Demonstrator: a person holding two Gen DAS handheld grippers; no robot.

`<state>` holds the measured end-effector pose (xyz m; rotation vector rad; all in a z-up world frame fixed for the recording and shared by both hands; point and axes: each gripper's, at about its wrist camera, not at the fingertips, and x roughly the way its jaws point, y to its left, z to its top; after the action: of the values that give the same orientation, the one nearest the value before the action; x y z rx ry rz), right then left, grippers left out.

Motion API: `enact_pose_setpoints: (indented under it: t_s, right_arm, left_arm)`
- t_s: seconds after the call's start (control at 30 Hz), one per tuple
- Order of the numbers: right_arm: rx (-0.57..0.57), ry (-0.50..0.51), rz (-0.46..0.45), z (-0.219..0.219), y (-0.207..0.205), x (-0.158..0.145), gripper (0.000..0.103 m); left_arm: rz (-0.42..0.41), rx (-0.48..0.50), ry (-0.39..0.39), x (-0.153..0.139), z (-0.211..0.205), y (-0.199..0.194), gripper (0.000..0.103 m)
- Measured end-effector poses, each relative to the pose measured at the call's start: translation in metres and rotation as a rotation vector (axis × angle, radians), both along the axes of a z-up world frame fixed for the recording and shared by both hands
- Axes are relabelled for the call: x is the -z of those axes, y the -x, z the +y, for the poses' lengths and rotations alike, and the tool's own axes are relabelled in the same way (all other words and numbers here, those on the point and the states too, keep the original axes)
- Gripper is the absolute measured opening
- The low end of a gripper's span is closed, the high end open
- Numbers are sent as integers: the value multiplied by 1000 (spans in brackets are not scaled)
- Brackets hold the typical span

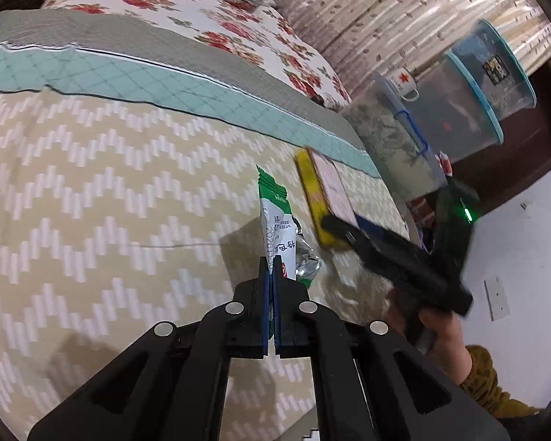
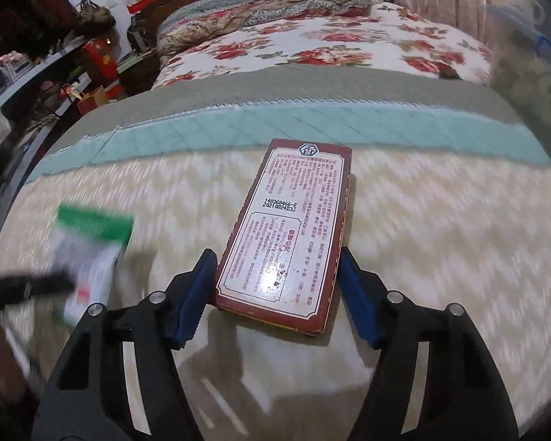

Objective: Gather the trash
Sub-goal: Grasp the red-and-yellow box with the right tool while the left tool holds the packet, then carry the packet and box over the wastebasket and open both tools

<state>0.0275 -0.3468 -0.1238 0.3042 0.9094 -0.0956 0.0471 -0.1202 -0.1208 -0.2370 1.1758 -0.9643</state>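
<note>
A green and white snack wrapper (image 1: 275, 220) stands up from my left gripper (image 1: 272, 275), which is shut on its lower end above the zigzag-patterned bed cover (image 1: 92, 183). The same wrapper (image 2: 92, 253) shows blurred at the left of the right wrist view. A flat dark-red box (image 2: 286, 228) with a printed label sits between the blue pads of my right gripper (image 2: 275, 294), both pads pressed on its long sides. A shadow lies under the box. In the left wrist view the box (image 1: 323, 198) shows its yellow edge, with the right gripper (image 1: 349, 231) on its near end.
Clear plastic tubs with blue rims (image 1: 477, 110) and a mug with a red star (image 1: 404, 81) stand past the bed's right edge. A floral quilt (image 2: 312, 47) covers the far half. Cluttered shelves (image 2: 36, 55) line the left. A person's hand (image 1: 437, 330) holds the right gripper.
</note>
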Motion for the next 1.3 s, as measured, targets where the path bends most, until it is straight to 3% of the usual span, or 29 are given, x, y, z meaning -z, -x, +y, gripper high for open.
enact_pose_setpoints:
  t_s: [0.2,0.33,0.6,0.73,0.9,1.07,1.1,1.13,1.17,1.2,1.3]
  right_arm:
    - [116,-10,-64,-42,86,-6,66]
    - [277,-82,-132,-95,133,-4,66]
    - [544,-96,-258,-211,216,-19,66]
    - [641,-34,-237,-280,240,-17,66]
    - [703,6,-164,-354,256,-2,66]
    - [701,27,-136,-392,250,11,67]
    - [691,25,-148,-396,248,14,69]
    - [676,26,-157,-399,244,17,81]
    - [674,38,-151,-400,240,20,89]
    - [681,56,-156,-399,239,21,92]
    - [675,60,-201,-393,242,17,92]
  left_arm:
    - [8,108,12,-8,-50,13,1]
    - [-17,216,4,-20,-112,24,1]
    - [-84,480,-9,-56,-304,66,1]
    - [-108,589,-28,-61,-410,97,1]
    - [-144,658,-74,-55,-525,124,1]
    - [-204,683,-159,-36,-599,141,2]
    - [-221,677,-175,-31,-606,142,3]
    - [-238,671,-196,-24,-614,143,15]
    - [-255,659,-233,-16,-621,143,42]
    - [-274,631,-264,-11,-623,141,49]
    - [-268,624,-229,-10,-612,136,49]
